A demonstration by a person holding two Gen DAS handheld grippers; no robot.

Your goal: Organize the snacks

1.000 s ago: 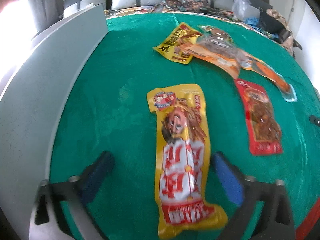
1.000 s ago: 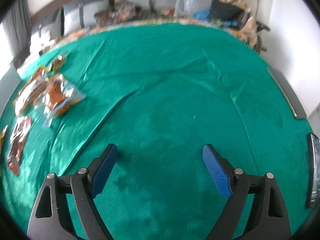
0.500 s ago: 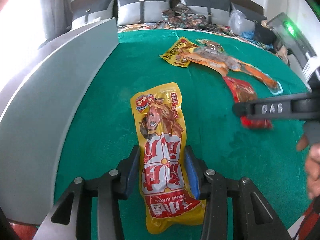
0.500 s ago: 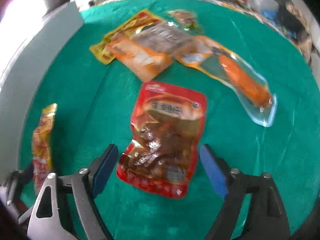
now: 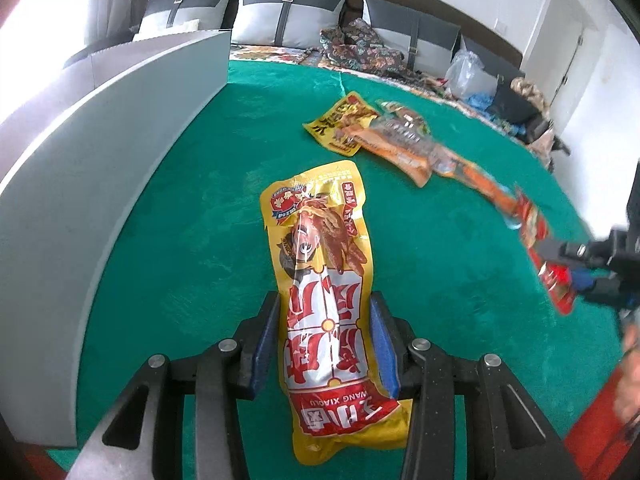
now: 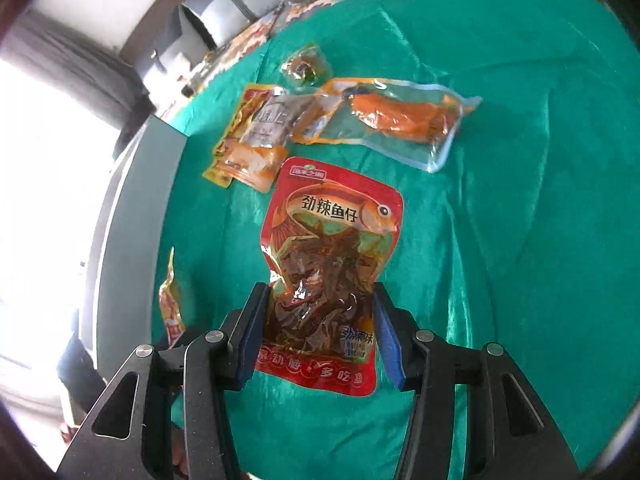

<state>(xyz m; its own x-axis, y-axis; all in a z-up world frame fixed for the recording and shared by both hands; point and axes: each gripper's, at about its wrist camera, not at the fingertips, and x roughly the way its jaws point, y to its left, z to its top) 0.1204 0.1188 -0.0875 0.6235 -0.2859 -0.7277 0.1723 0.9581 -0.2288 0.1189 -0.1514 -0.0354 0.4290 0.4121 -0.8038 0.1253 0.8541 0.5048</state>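
Now, both claws are on packets.
Surface: green cloth (image 5: pixel 192 240); bench or bed, cannot tell.
Left claw (image 5: pixel 326 344): pads closed on the lower half of the yellow pack (image 5: pixel 324 280); its top end lies forward, toward the grey box (image 5: pixel 80 220) at left.
Right claw (image 6: pixel 318 332): jaws closing around the lower half of the red pack (image 6: pixel 332 248); left pad at the film edge, right pad just beside it, so not gripped yet.
Other snacks: orange pouch (image 6: pixel 396 120) and a small pile (image 6: pixel 256 136) lie beyond the red pack.
Handling: both packs look light, soft and glossy, likely slippery; film buckles under squeeze. Best taken across the narrow width, low on the body, near the sealed end.
Change, one second: left claw went from wide open to clamped. Right claw came over from bare cloth to the red pack.
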